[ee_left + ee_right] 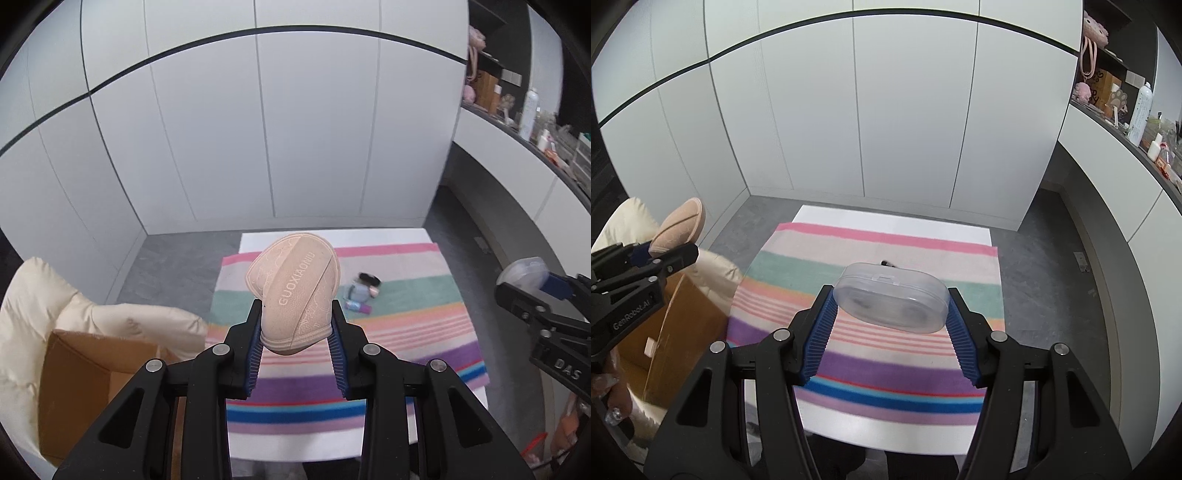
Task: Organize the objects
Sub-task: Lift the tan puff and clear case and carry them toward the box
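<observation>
My left gripper [297, 325] is shut on a folded beige pad lettered GUOXIAONIU [295, 284], held up above the striped towel [406, 325]. In the right wrist view the same beige pad [679, 225] and left gripper [670, 254] show at the left, over the cardboard box [683, 325]. My right gripper [890, 306] is shut on a clear plastic case [892, 301], held across its ends above the striped towel [886, 354]. That clear case [524, 273] and right gripper [535, 291] appear at the right edge of the left wrist view. A few small bottles and a dark item [360, 293] lie on the towel.
An open cardboard box [85, 384] stands left of the white table [258, 236], beside a cream padded jacket [44, 302]. White cabinet doors [258, 129] close off the back. A shelf [532, 122] with bottles and clutter runs along the right. Grey floor surrounds the table.
</observation>
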The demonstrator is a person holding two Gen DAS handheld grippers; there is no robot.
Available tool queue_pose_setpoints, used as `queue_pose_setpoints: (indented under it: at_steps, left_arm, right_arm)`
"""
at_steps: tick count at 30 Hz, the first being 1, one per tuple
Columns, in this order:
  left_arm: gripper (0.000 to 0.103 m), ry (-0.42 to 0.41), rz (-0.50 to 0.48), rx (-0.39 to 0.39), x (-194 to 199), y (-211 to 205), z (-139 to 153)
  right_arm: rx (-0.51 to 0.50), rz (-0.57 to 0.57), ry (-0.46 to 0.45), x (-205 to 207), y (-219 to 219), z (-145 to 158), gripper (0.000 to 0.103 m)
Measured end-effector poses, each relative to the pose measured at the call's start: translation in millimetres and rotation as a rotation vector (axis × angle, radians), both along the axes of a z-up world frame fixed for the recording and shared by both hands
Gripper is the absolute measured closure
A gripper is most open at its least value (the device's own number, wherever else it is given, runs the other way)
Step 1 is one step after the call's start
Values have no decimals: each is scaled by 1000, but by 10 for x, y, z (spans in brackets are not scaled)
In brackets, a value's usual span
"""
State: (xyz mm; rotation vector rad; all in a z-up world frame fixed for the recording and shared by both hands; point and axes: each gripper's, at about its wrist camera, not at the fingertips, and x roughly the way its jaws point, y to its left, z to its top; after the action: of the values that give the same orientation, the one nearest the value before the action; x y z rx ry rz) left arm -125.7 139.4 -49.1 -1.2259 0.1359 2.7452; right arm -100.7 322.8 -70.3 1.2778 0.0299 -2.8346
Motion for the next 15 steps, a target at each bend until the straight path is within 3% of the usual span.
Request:
queue_pose_setpoints:
  at_steps: [15]
  left_arm:
    - [70, -8, -13, 2, 882, -164, -33]
  right_arm:
    - [10, 10, -28, 757, -160, -189, 42]
